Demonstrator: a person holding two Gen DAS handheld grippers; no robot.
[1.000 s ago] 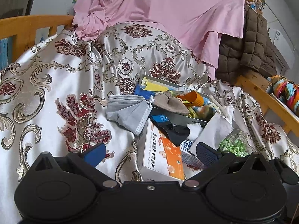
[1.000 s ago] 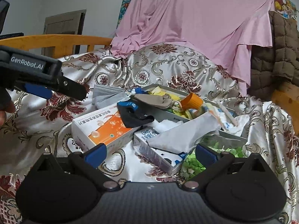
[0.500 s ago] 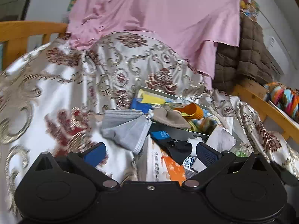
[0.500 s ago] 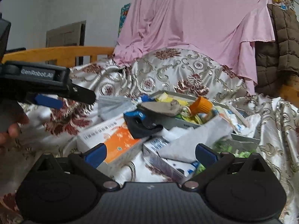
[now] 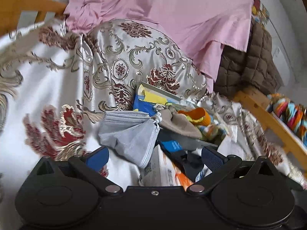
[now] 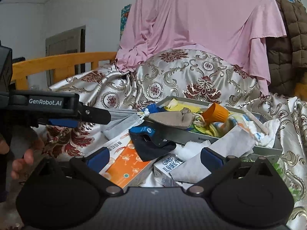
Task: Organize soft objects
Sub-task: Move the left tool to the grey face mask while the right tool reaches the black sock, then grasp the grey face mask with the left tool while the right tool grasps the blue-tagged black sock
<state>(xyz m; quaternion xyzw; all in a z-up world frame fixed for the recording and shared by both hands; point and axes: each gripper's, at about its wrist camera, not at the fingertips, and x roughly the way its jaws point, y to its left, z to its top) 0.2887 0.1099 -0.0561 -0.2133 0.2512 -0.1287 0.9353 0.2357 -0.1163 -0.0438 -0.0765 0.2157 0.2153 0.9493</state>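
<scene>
Blue pads on the left gripper [image 5: 154, 156] are standing wide apart, nothing between them; it is hovering just short of the grey face mask [image 5: 130, 134]. Right gripper [image 6: 154, 156] is likewise spread and empty, sitting low over the orange-and-white carton [image 6: 124, 161] and a small milk carton [image 6: 168, 165] (Chinese print on both, too small for me to read reliably).

Mask is lying half on the brocade cover [image 5: 48, 88] and half over the orange-and-white carton's edge, just beside the metal tray [image 6: 191, 134]. Judging by the look: light, limp non-woven, will sag and fold when lifted. Best hold looks like the bunched corner near the knotted white ear loops [image 5: 156, 119], or a pinch on the pleated free edge; a loop alone would probably slip or stretch.

Dark sock [image 6: 153, 143] is draping over the tray's front wall, with a blue patch bearing white lettering I cannot make out. Soft, a bit heavier, easy to pinch mid-body.

In the tray: a beige drawstring pouch [image 6: 172, 118], an orange cup [image 6: 216, 114] lying tilted, and yellow and blue packets behind.

Seen from the right wrist view, the left gripper's body reads "GenRobot.AI".

Farther back, a pink sheet [image 6: 201, 23] is hanging over the seat back and a brown quilted jacket [image 5: 247, 65] beside it.
</scene>
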